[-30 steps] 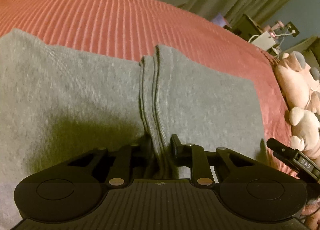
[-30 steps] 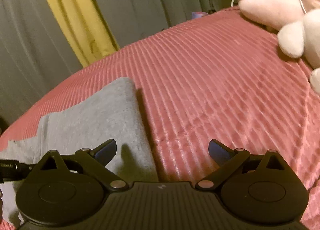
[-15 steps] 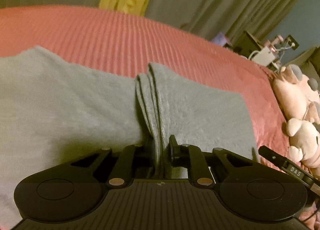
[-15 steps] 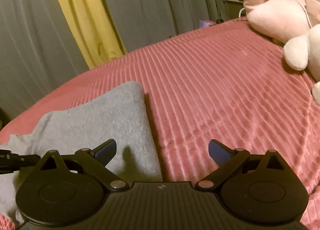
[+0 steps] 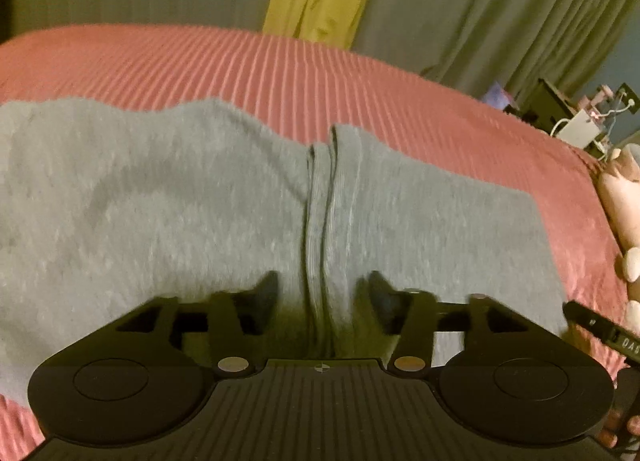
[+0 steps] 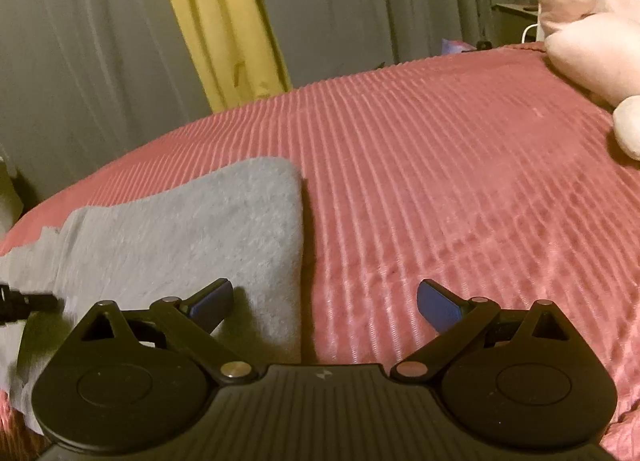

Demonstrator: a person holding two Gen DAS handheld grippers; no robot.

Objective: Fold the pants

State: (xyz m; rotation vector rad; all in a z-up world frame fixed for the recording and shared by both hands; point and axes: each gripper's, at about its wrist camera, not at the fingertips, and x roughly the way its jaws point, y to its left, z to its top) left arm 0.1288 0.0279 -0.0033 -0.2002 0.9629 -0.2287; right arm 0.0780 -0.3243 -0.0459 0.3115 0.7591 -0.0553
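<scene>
Left gripper (image 5: 322, 297) tilted downward, jaws parted and just been opening; a ridge of grey cloth stands between the fingers (image 5: 266, 295), pads clear of it on both sides. Right gripper (image 6: 325, 303) also angled down, jaws spread wide, nothing between them. Fingertips of a hand (image 5: 624, 427) show at the lower right corner of the left view.

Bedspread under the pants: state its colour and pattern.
The bedspread is salmon-red with fine raised ribs, a corduroy-like stripe. Right wrist view shows it best.
</scene>
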